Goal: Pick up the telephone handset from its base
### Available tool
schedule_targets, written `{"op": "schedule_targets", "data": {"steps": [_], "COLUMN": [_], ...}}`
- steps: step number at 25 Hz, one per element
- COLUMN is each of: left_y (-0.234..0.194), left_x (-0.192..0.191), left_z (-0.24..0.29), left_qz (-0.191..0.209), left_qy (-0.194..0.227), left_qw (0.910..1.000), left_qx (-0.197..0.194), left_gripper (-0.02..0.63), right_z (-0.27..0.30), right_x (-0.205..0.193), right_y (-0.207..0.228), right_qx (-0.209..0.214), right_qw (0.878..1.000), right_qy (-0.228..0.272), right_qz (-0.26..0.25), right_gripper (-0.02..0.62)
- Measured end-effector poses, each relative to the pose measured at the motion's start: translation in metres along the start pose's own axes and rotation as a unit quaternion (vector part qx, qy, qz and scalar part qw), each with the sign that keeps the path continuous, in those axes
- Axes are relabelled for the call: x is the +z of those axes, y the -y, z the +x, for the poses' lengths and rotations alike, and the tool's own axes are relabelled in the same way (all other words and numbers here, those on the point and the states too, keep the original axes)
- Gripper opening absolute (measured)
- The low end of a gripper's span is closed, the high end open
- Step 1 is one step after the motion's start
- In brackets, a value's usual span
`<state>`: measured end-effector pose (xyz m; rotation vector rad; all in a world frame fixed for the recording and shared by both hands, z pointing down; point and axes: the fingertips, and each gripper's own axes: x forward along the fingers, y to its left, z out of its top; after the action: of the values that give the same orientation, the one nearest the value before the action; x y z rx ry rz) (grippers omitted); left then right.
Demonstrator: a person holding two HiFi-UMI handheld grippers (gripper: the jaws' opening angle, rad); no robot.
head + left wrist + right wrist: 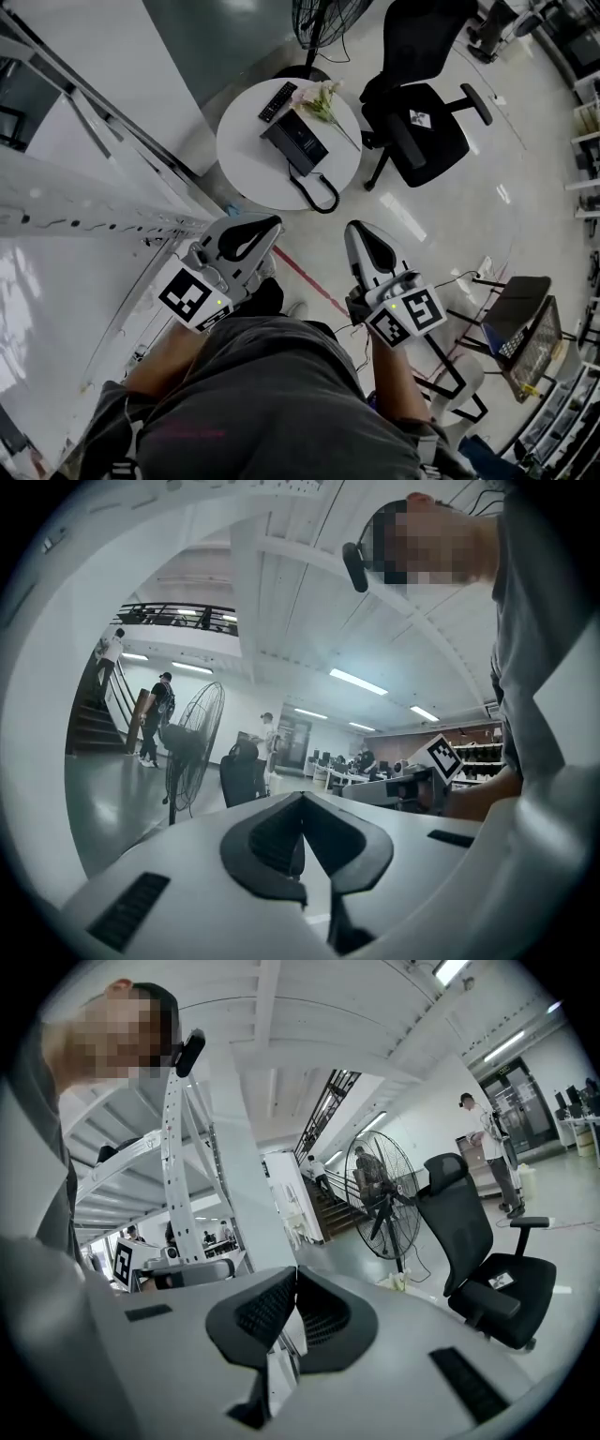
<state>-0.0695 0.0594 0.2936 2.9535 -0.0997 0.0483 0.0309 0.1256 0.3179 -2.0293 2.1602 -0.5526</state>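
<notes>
As we look down in the head view, our left gripper (270, 225) and right gripper (357, 231) sit side by side, well apart from the round white table (246, 164), where the telephone handset (282, 153) lies on its base (305, 139) near a remote (277, 101) and flowers (319, 99). In the left gripper view we see its jaws pressed together on nothing, with a standing fan (192, 752) beyond. Our right gripper view shows the same, its jaws together and empty, with a black office chair (478, 1260) ahead.
</notes>
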Motion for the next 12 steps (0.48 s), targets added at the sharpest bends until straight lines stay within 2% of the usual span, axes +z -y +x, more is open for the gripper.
{"op": "schedule_targets", "data": {"steps": [12], "left_y": [-0.025], "left_x": [0.002], "left_z": [0.022], "left_qz": [-0.012], "left_qy": [-0.001], "left_qw": [0.9995], "left_qx": [-0.030], "left_gripper": [0.014], "right_z": [0.042], "right_x": [0.020], "right_y": [0.010], "right_qx": [-0.010], "right_qw": [1.000], "right_qy": [0.003], "right_qz": [-0.009], "right_gripper": [0.020]}}
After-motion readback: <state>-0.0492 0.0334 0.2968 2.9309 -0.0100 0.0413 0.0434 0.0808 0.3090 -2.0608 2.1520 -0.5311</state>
